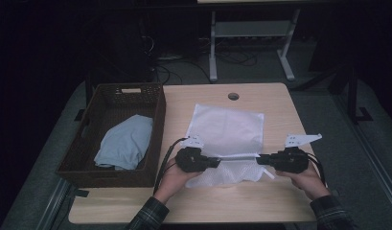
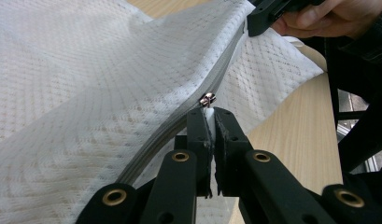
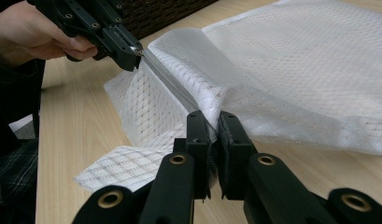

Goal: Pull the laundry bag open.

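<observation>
My left gripper (image 2: 211,116) is clenched on the small white pull tab under the metal zipper slider (image 2: 207,99). My right gripper (image 3: 214,122) is pinched tight on the mesh laundry bag (image 1: 227,129) at the other end of the zipper (image 3: 172,86). The bag lies on the near middle of the wooden table (image 1: 275,201), and its zipper edge runs left to right between my two grippers, raised off the tabletop. From the high view the slider is too small to make out, and my grippers cover both ends of the zipper. The bag is white, diamond-patterned netting with a pale grey zipper tape; it looks flat and I cannot tell what is inside. Further left stands a dark wicker basket (image 1: 157,120) holding a light blue cloth (image 1: 124,143).
</observation>
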Available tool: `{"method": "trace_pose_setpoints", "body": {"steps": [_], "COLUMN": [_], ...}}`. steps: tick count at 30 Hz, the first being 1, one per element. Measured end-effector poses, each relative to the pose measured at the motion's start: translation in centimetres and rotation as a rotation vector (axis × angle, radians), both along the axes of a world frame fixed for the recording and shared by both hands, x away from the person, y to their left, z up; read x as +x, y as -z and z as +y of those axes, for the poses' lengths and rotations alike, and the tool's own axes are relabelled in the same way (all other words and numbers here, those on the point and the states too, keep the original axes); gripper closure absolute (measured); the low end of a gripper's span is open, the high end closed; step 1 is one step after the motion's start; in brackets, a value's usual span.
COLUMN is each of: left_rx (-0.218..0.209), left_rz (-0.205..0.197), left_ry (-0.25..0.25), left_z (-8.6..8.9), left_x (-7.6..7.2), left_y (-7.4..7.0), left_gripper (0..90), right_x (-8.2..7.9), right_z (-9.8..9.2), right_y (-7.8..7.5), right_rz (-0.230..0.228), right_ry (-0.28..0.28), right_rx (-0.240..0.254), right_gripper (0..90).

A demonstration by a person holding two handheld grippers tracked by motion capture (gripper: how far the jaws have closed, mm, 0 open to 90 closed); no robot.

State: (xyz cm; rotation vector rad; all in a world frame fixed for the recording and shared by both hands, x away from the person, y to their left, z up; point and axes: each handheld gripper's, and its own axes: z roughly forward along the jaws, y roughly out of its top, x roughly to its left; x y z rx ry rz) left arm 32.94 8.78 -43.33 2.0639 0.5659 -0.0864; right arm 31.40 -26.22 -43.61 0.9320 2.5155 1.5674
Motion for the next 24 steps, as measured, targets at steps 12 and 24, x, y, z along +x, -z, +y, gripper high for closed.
{"method": "trace_pose_setpoints", "body": {"steps": [12,24], "left_rx": [0.005,0.013], "left_rz": [0.000,-0.004], "left_ry": [-0.017,-0.042], "left_z": [0.6,1.4], "left_x": [0.2,0.4], "left_y": [0.0,0.0], "left_gripper": [86.2,86.3], "right_x": [0.2,0.4], "right_z": [-0.6,-1.3], "right_y": [0.0,0.1], "right_rz": [0.002,0.001], "right_ry": [0.021,0.045], "right_rx": [-0.005,-0.014], "right_gripper": [83.7,83.7]}}
